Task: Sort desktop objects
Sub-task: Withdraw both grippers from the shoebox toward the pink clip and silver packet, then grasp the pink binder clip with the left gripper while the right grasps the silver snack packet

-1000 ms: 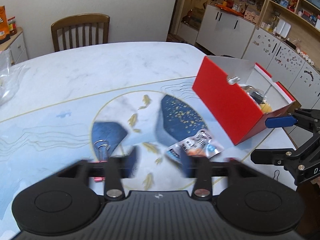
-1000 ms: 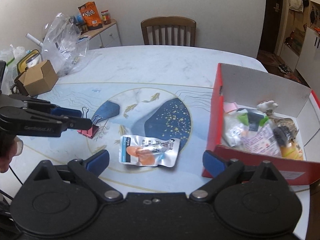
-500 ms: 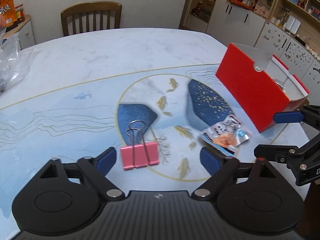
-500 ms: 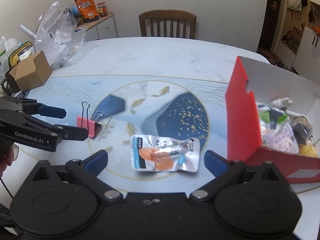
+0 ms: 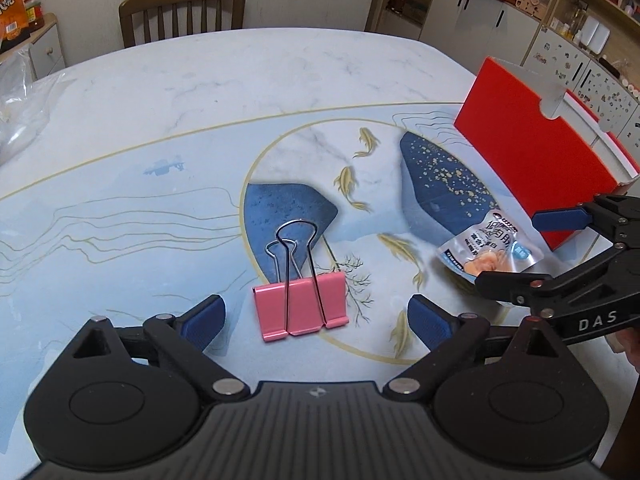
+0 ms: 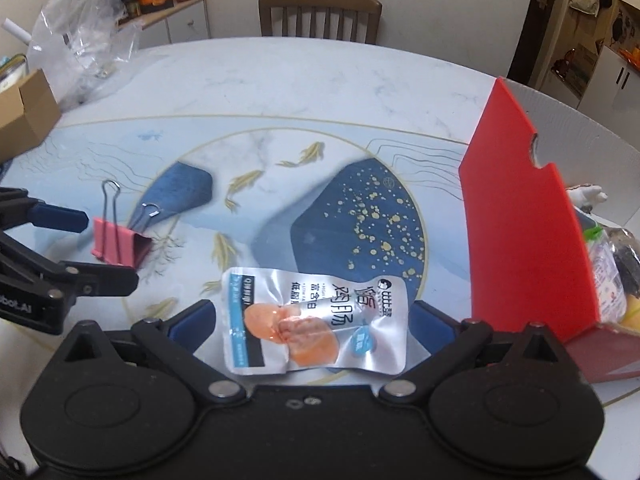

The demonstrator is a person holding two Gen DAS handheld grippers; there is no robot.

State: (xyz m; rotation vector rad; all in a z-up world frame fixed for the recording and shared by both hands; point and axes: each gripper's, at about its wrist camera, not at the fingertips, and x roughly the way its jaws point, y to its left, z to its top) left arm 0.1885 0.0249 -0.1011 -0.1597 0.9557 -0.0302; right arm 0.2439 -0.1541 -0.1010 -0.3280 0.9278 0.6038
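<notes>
Two loose things are left on your table [image 5: 168, 92], and you have a claw poised over each, so the step in hand is the approach before a double pick-up.

Largest first: the red box [image 6: 516, 216] stands at about three o'clock in the right wrist view, already holding several packets and small items. In my judgement it is where both things are bound.

Next, the silver snack pouch [image 6: 316, 320] lies flat at the six o'clock edge of the painted circle. Your right claw [image 6: 312, 320] is spread wide with the pouch between its blue pads, and neither pad presses on it, so it holds nothing. The pouch is thin and slippery-looking; you will need to sink lower, get the pads down to the table on either side, then close so the foil bunches up.

Smallest, the pink binder clip [image 5: 300, 306] lies on the table at six o'clock in the left wrist view, its wire handles pointing to twelve. Your left claw [image 5: 316, 320] has just been opening and now stands wide, the clip between its pads but clear of both. Drop a little further and close across the pink body, not the wires, which would likely spring aside.
</notes>
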